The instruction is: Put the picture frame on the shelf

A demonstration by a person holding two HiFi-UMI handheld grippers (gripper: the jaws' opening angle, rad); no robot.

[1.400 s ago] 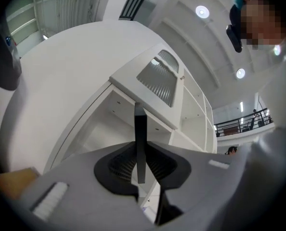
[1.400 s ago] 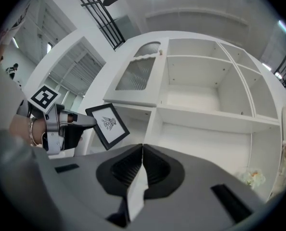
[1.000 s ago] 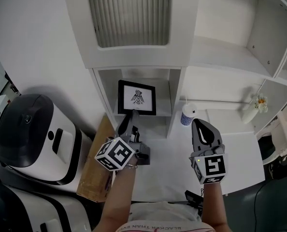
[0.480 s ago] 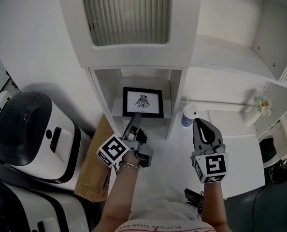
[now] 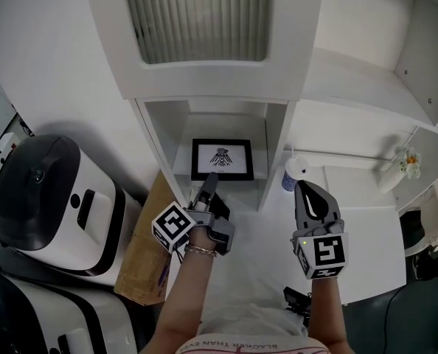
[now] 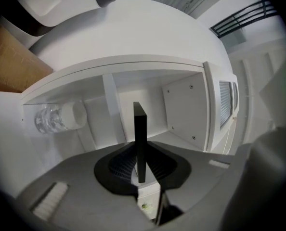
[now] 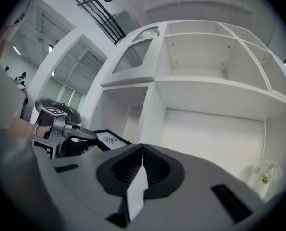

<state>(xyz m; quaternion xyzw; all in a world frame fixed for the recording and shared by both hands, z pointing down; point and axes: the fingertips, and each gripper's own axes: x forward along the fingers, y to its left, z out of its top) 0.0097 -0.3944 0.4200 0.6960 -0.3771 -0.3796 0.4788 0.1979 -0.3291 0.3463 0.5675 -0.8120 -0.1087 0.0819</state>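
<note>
While the left gripper has its jaws clamped on the near edge of the picture frame, the frame sits inside the low cubby of the white shelf unit. I cannot tell whether its far edge bears on the cubby floor. Letting go before it rests on something would probably let it drop or topple. So thin an edge grip could also let it pivot between the pads. The upright partition stands close on the frame's right and the left wall a little farther off, so sideways room is tight and any swing risks knocking a corner. The right gripper, jaws together on nothing, hangs near and to the right, well clear, with a bottle just beyond it.
</note>
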